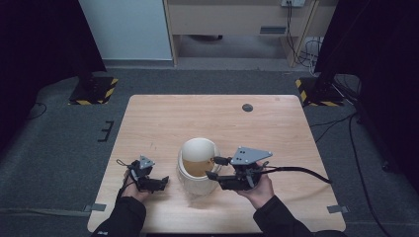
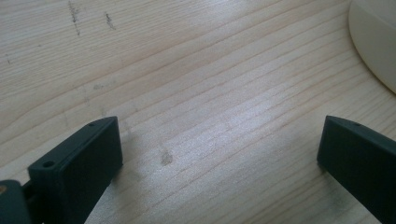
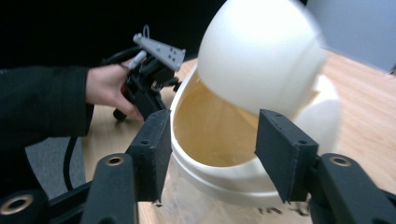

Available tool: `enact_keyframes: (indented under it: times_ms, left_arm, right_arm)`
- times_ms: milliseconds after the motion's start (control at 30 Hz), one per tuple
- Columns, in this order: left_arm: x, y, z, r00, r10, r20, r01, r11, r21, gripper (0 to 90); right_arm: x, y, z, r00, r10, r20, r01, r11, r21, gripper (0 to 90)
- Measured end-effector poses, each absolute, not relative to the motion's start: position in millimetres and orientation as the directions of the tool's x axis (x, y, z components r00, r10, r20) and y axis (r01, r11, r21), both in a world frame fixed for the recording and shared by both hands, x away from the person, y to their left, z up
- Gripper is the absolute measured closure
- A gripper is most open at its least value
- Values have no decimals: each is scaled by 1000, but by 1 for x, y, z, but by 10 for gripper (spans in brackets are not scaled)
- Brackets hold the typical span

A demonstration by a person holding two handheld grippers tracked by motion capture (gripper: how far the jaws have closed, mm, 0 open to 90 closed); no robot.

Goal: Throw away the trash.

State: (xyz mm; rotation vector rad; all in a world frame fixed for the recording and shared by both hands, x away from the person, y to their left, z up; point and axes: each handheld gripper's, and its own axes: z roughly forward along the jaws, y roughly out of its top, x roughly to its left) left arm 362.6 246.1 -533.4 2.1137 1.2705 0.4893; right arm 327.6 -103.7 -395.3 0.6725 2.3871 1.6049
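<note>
A large cream bowl [image 1: 194, 183] with a tan inside stands near the table's front middle. A smaller cream bowl [image 1: 200, 147] lies tilted in its far side; in the right gripper view this upper bowl [image 3: 257, 51] is blurred and leans over the lower bowl [image 3: 219, 179]. My right gripper [image 1: 215, 168] reaches in from the right at the big bowl's rim. Its jaws [image 3: 212, 140] stand apart, one outside the rim and one in front of the opening, pressing nothing. My left gripper [image 1: 165, 181] rests low left of the bowls, its jaws [image 2: 219, 140] wide over bare wood, with the bowl's edge [image 2: 373, 42] at the upper right.
The light wooden table [image 1: 163, 123] has a round black grommet [image 1: 247, 107] near its far edge. A black cable [image 1: 306, 173] trails right from the right gripper. Stands with striped bases [image 1: 94, 89] sit on the floor at both back corners. The left hand [image 3: 105, 86] shows beyond the bowls.
</note>
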Motion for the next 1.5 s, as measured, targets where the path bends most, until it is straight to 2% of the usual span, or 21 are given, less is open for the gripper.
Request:
enact_keyframes:
  times_ms: [300,700,933,1133,1233,1267,1400,1500]
  left_arm:
    - [362,246,-534,467,884,0,654,-346,673,0]
    - [362,246,-534,468,884,-1,654,-345,674,0]
    - [362,246,-534,470,883,-1,650,-345,677,0]
    - [362,247,-534,473,881,-1,647,-347,679,0]
    - [362,247,-535,477,879,-1,643,-348,682,0]
    - [362,247,-535,478,878,-1,642,-349,683,0]
    - [362,248,-535,483,876,-1,638,-351,686,0]
    - [362,248,-536,486,874,-2,631,-350,692,0]
  right_arm:
    - [335,-146,-395,-821,563,95,272,238,932,303]
    - [356,-199,-430,-711,694,110,368,235,900,157]
    - [372,-235,-451,-650,756,83,416,261,871,128]
    - [378,-249,-465,-621,781,66,446,283,849,97]
    - [383,-251,-481,-613,789,49,482,323,814,107]
    - [387,-252,-491,-601,799,20,515,367,775,100]
    - [395,-259,-504,-552,833,16,583,372,722,63]
    - [397,-264,-507,-531,847,8,597,367,714,54]
